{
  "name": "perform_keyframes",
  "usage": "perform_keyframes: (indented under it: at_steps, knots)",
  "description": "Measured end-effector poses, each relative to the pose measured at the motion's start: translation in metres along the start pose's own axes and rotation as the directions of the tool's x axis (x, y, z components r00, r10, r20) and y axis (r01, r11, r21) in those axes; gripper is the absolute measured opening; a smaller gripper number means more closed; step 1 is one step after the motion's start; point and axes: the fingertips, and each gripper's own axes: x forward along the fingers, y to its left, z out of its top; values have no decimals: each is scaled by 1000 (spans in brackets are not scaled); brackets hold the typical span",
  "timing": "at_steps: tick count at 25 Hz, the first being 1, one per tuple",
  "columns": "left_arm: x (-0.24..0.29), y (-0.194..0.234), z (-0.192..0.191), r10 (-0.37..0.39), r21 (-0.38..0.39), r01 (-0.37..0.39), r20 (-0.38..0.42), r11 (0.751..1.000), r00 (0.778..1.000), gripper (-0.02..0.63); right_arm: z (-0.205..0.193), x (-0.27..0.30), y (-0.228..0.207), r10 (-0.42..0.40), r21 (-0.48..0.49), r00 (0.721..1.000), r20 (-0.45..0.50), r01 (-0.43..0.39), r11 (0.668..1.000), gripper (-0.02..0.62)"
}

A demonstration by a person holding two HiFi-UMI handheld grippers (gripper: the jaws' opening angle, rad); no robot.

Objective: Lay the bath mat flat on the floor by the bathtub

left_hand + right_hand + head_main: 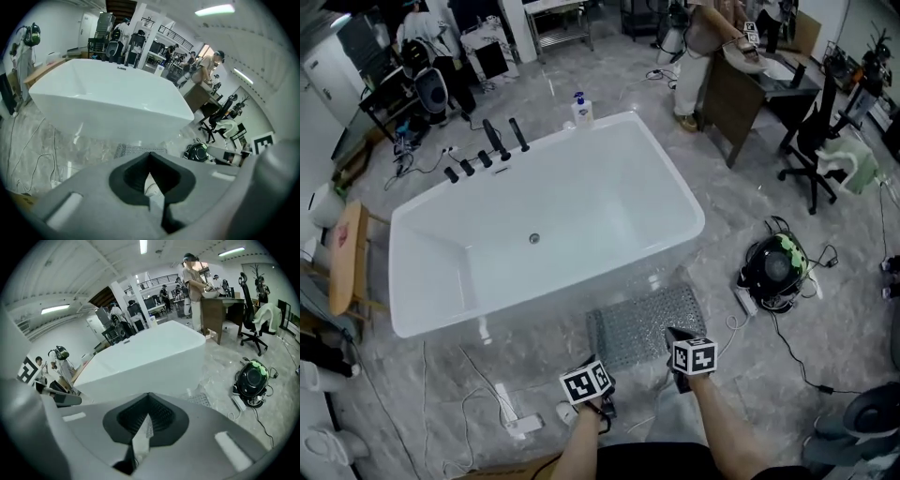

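Note:
The grey bubbled bath mat (642,323) lies spread on the marble floor against the near side of the white bathtub (694,217). My right gripper (675,337) sits at the mat's near right corner. In the right gripper view its jaws (143,432) are shut with a dotted strip of mat pinched between them, and more of the mat (202,399) shows beyond. My left gripper (592,367) is just short of the mat's near left corner. In the left gripper view it (150,180) is shut, with only a pale sliver in its gap, and the mat (140,150) lies ahead below the bathtub (108,98).
A soap bottle (581,110) and black taps (502,141) stand on the tub's far rim. A black round device (776,267) with a power strip and cables sits right of the mat. White cables (502,398) trail at left. A person (694,56) stands at a desk beyond.

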Motion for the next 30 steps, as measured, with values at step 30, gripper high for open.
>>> perform_keyframes:
  at_steps: [30]
  knots:
    - [-255, -66, 245, -217, 202, 110, 645, 973, 733, 5, 264, -174, 249, 338, -505, 792, 508, -45, 862, 6]
